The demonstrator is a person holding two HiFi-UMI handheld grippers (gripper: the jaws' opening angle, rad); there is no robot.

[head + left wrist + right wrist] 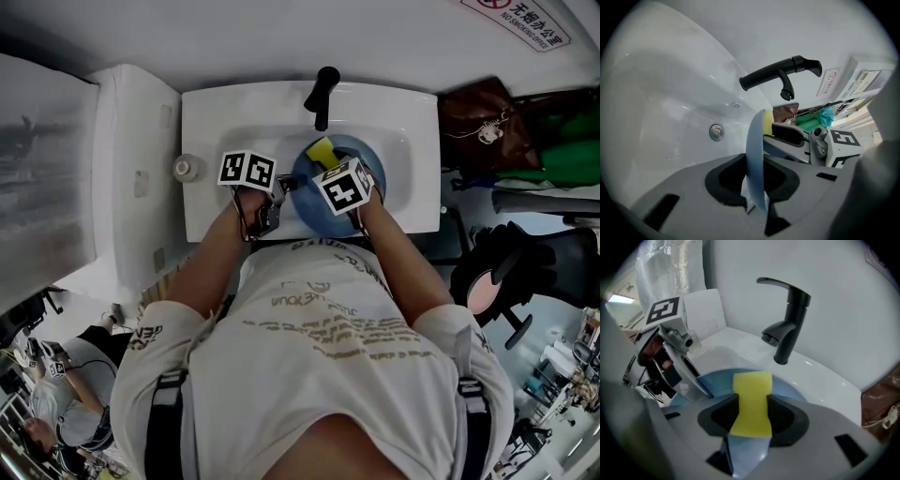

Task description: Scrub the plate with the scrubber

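- Reaches the left forearm (211,262) and the right forearm (398,253) forward from the torso, both bare and angled inward toward each other.
- Clamps the left gripper (757,185) on the rim of the plate (753,145), jaws only narrowly apart, pads pressed on either face.
- Pinches the scrubber (751,394) in the right gripper (751,420), jaws squeezing its middle to a waist.
- Holds the two grippers close together, nearly side by side.

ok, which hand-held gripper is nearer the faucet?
Right. The right hand-held gripper, shut on the scrubber, sits just before the faucet; the left hand-held gripper clamps the plate rim farther left.
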